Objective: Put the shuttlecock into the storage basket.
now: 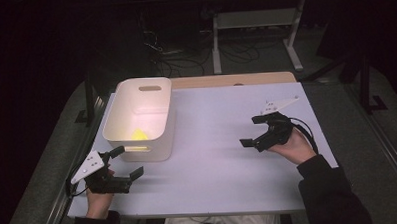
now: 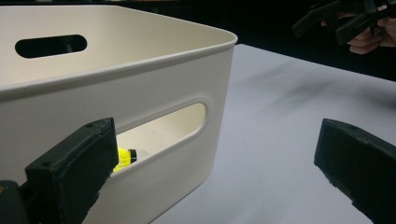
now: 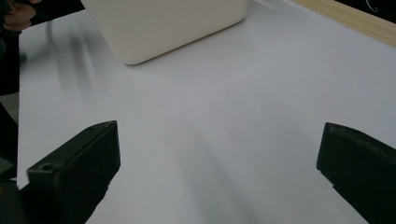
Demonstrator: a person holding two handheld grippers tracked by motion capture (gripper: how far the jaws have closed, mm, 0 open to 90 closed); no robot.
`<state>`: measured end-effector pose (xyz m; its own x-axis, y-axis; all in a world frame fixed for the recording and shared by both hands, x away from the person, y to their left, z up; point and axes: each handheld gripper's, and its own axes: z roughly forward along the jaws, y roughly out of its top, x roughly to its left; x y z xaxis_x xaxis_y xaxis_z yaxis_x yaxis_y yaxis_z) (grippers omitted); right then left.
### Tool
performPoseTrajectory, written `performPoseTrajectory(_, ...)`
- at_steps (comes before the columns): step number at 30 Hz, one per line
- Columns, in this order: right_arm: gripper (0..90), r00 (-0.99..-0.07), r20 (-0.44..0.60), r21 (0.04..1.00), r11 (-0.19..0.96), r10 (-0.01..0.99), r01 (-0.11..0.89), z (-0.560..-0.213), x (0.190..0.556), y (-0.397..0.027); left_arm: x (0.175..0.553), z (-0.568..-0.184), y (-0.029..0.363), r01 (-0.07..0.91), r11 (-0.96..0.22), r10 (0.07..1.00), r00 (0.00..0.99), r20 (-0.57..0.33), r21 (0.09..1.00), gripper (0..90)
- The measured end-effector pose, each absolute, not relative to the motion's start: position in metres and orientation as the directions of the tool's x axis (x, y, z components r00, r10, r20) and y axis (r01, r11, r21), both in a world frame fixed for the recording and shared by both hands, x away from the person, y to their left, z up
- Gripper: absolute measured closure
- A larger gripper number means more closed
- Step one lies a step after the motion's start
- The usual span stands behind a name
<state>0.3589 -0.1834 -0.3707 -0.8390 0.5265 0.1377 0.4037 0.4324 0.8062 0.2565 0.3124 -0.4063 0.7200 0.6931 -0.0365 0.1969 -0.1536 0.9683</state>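
Note:
A white plastic bin (image 1: 139, 119) with handle slots stands at the table's left. A yellow object (image 1: 139, 134) lies inside it on the bottom, and in the left gripper view a yellow piece (image 2: 123, 158) of it shows through the near handle slot. My left gripper (image 1: 126, 162) hangs open just in front of the bin's near wall (image 2: 154, 93), holding nothing. At the right side of the table my right gripper (image 1: 254, 130) is open and empty, its jaws pointing left toward the bin (image 3: 163, 25).
The white tabletop (image 1: 213, 156) stretches between the two grippers. A wooden strip (image 1: 233, 80) runs along the far edge. Beyond it, cables and a white table frame (image 1: 253, 25) stand on the dark floor.

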Motion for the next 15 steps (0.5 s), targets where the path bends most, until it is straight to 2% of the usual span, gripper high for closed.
performPoseTrajectory(15,0.0,-0.817,0.153,0.808,0.406,0.557,0.428,-0.384,0.344,-0.204,0.257,-0.406,0.313,0.198,-0.155,0.694,0.719,-0.036,0.968,0.0)
